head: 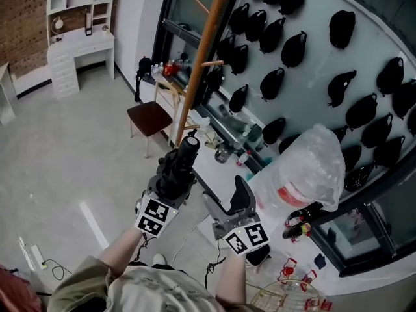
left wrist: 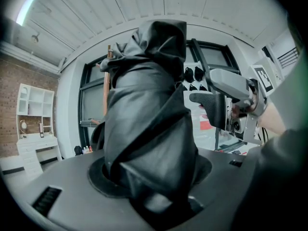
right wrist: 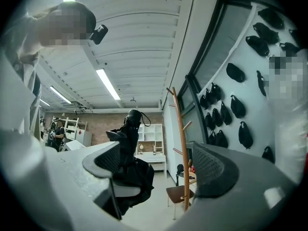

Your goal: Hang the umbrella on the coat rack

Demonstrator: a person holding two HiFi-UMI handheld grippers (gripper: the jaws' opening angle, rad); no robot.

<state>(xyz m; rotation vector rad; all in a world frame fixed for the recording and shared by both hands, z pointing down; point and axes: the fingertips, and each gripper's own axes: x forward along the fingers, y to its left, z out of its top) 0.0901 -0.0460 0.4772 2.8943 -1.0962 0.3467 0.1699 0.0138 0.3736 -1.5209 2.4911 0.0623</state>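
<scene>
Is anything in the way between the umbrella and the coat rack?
Nothing visible. The umbrella, clamped in the left hand-held gripper, faces the coat rack through open air; a chair stands by its foot.

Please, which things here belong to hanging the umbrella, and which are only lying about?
For the job: black folded umbrella, held in the left gripper; wooden coat rack; right gripper, open and empty.
Lying about: wooden chair; white desk; clear plastic bag; black bags on the wall.
</scene>
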